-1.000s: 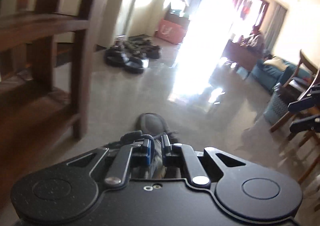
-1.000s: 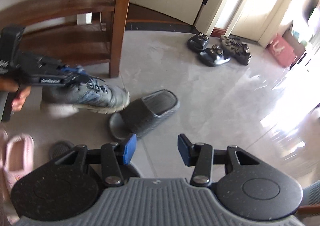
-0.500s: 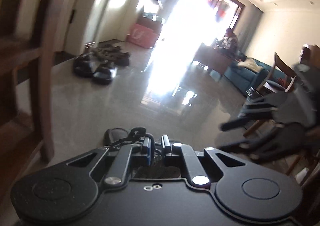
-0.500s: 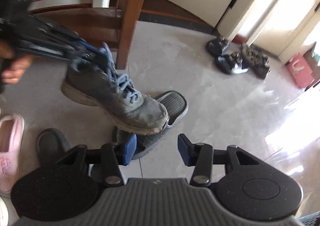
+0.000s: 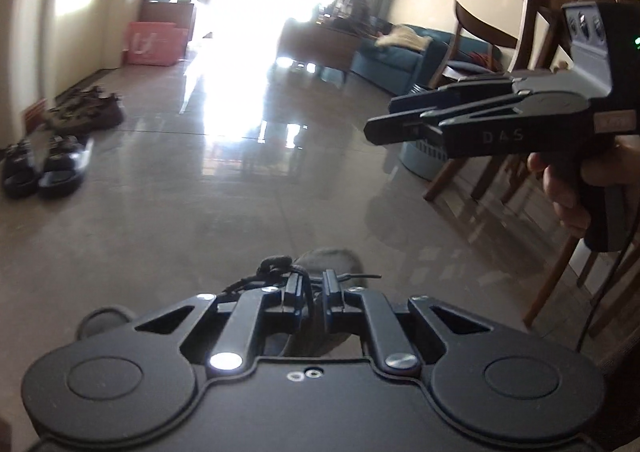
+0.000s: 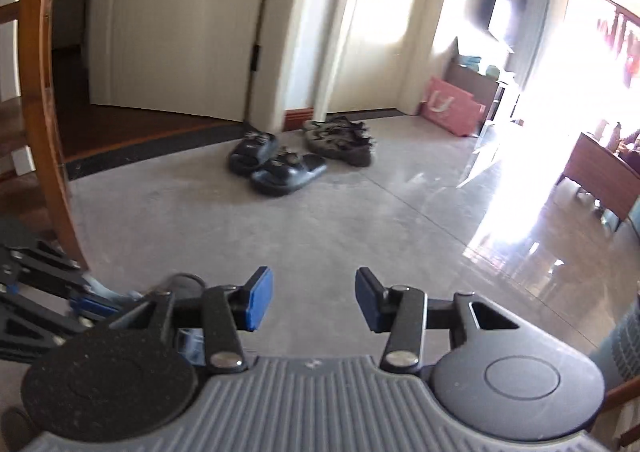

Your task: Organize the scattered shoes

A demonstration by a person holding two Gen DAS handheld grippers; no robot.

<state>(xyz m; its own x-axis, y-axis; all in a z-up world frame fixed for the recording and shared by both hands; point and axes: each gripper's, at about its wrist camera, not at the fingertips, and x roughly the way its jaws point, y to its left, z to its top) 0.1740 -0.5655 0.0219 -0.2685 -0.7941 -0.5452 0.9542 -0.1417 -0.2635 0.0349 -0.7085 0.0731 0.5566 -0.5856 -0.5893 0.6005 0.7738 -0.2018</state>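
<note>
While your left gripper (image 5: 312, 288) pinches the grey lace-up sneaker (image 5: 328, 258) at its laced opening, fingers drawn close on it, the toe points ahead over the bare floor (image 5: 200, 220) and its heel is hidden behind the gripper body. Whether the sole rests on the floor or hangs above it cannot be told from either view. Your right gripper (image 6: 314, 302) is spread wide with nothing between its blue pads (image 6: 260, 302); in the left wrist view it hovers off to the right, near the chairs.

Judged step: carrying this sneaker to a placing spot. Keep the pinch firm on the collar, since the toe's weight will tend to swing the shoe down. Hold it level, move without jerks, and set the sole flat before you release. The row by the wall looks the likely line to join, though the pictures do not settle that.

Count in view:
- Sneakers held: one
- Black sandals (image 6: 276, 166) by the door frame: two, side by side
- Brown shoes (image 6: 340, 140) just beside them: a pair, as far as the blur allows
- Dark slipper (image 5: 104, 322), partly hidden at the left gripper's edge: one
- Pink bag (image 6: 454, 106) against the wall: one
</note>
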